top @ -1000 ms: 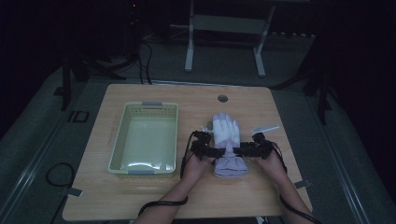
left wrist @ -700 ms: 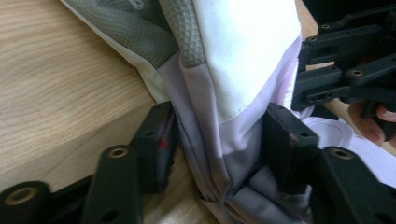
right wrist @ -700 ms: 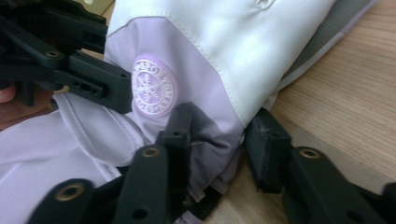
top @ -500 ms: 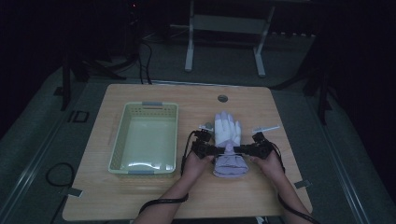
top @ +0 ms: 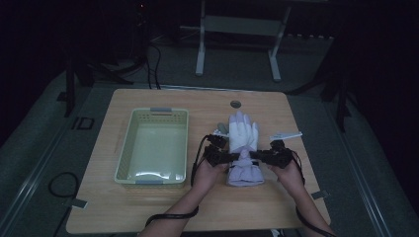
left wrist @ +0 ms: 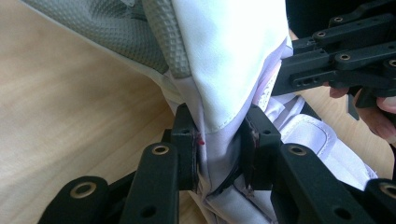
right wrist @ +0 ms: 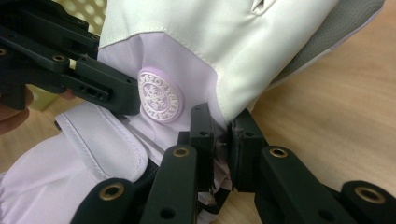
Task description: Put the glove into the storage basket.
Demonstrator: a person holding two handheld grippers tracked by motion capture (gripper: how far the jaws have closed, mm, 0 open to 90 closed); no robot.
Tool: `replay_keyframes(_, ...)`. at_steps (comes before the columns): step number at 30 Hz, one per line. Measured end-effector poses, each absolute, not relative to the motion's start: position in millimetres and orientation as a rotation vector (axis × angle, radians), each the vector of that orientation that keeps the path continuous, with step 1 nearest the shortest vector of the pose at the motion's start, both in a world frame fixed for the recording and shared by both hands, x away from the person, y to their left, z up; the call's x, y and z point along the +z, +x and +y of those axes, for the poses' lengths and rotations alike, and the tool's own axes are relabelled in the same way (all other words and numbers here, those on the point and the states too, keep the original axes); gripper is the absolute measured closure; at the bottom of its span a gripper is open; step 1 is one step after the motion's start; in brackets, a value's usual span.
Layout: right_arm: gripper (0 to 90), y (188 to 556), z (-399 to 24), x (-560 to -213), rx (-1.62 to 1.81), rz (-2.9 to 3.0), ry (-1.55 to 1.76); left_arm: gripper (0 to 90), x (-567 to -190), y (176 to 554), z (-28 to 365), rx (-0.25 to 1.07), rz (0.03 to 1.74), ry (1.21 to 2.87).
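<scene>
A white and pale lilac glove (top: 242, 143) lies palm down on the wooden table (top: 148, 207), fingers pointing away from me. My left gripper (top: 232, 157) is shut on the glove's left edge near the wrist, pinching the fabric (left wrist: 219, 154) between its jaws. My right gripper (top: 256, 156) is shut on the opposite edge of the wrist fabric (right wrist: 219, 140), just right of a round lilac snowflake badge (right wrist: 159, 97). The two grippers face each other across the glove. The opposite gripper (left wrist: 336, 56) is seen in the left gripper view, and likewise (right wrist: 60, 60) in the right gripper view.
A pale green plastic basket (top: 154, 145) stands on the table left of the glove. A small white object (top: 285, 135) lies right of the glove. A round grommet hole (top: 235, 104) sits near the table's far edge. A metal stand (top: 237, 39) is beyond the table.
</scene>
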State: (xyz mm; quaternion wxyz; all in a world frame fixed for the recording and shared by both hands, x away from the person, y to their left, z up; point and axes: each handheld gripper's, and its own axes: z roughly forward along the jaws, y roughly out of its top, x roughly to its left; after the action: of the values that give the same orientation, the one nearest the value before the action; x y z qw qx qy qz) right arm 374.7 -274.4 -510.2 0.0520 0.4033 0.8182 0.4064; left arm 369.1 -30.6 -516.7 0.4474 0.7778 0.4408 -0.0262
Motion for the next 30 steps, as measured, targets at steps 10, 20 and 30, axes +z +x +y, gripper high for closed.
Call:
replay_keyframes(10, 81.6, 365, -265, -478, 1.288, 2.452, 1.132, 70.9, -482, 360, -18, -0.014, 1.059, 1.948)
replay_keyframes(20, 81.6, 363, -242, -458, 1.304, 2.452, 1.066, 70.9, -459, 357, 4, 0.015, 1.069, 1.973)
replay_keyframes(30, 81.6, 368, -216, -446, 1.330, 2.453, 1.017, 70.8, -442, 357, 30, 0.045, 1.074, 1.989)
